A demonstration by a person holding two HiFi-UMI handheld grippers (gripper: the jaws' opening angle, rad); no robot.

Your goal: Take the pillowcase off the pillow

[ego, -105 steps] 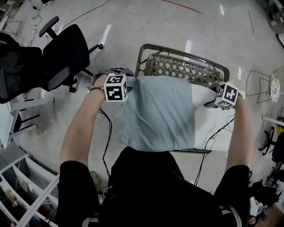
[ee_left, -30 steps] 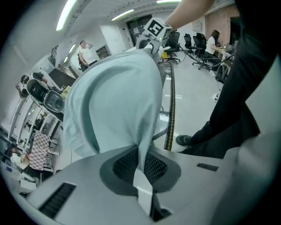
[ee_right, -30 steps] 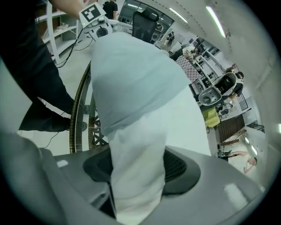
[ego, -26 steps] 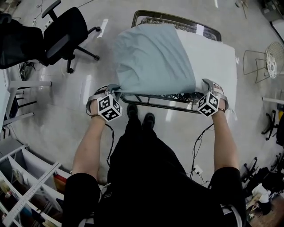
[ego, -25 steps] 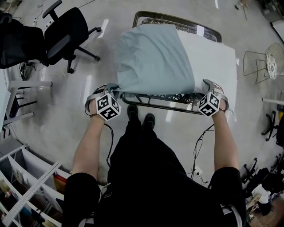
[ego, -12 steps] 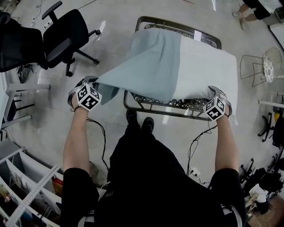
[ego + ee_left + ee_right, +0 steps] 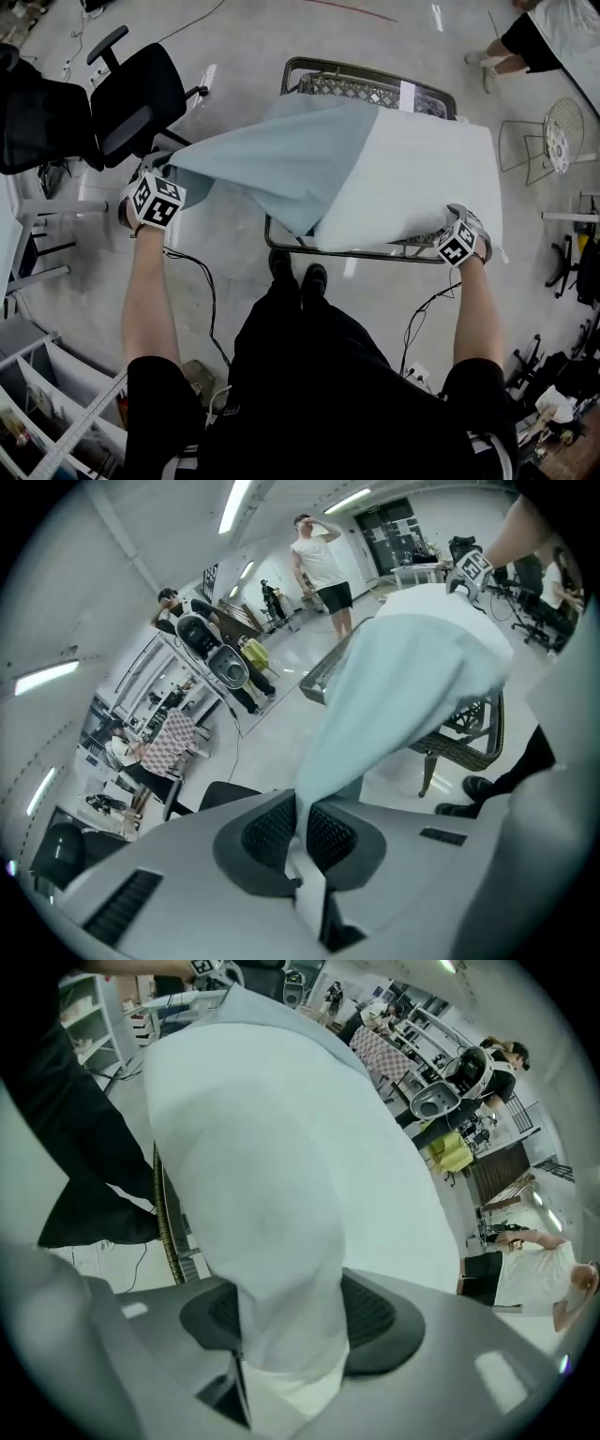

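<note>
Head view: my left gripper (image 7: pixel 167 171), clamped on the pillowcase (image 7: pixel 272 164), has dragged it farther off the pillow (image 7: pixel 422 183), which my right gripper (image 7: pixel 448 223) pinches.

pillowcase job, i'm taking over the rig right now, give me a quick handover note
Left gripper: jaws shut on a bunched edge of the pale blue pillowcase, stretched out to the left.
Right gripper: jaws clamped on the near right corner of the white pillow.
The pillow lies across the chair.
Done: the case is roughly half off and the pillow's right half is bare.
Left: likely keep pulling the case leftward until it clears, holding the pillow firm.
</note>
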